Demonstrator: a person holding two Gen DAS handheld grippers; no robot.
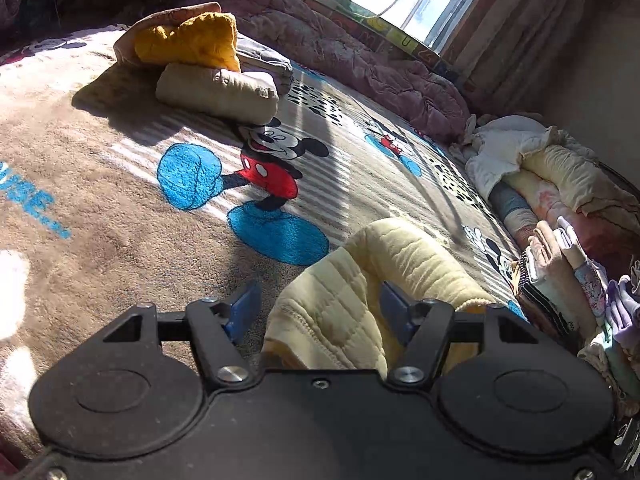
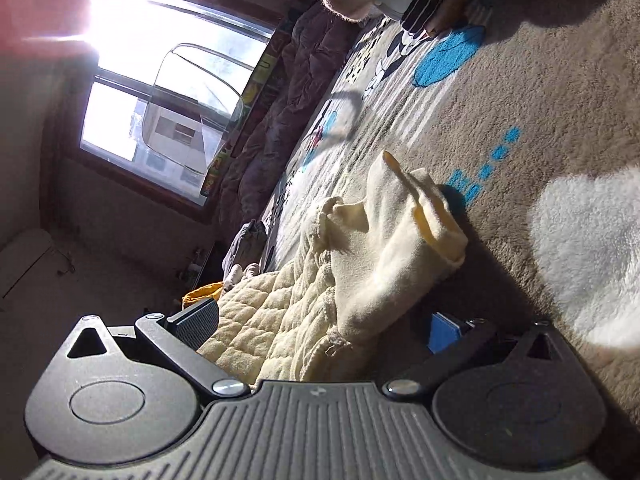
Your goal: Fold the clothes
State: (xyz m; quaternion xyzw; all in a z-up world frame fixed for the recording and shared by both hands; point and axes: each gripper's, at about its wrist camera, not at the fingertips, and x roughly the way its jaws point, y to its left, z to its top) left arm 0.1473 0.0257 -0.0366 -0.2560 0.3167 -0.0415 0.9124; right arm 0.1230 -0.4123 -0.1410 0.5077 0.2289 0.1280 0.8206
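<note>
Left gripper (image 1: 320,312) hovering over pale yellow quilted garment (image 1: 360,280), jaws standing apart, pads not pressing cloth. Right gripper (image 2: 320,328) jaws also spread wide, same garment (image 2: 320,280) lying between them, no clamp visible. Garment lying crumpled on brown Mickey Mouse blanket (image 1: 120,200). Folded clothes stack (image 1: 216,60) sitting well apart.

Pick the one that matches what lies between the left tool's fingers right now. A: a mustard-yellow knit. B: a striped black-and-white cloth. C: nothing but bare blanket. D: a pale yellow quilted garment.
D: the pale yellow quilted garment bunches up between the open fingers of the left tool, whose blue pads do not press on it.
</note>
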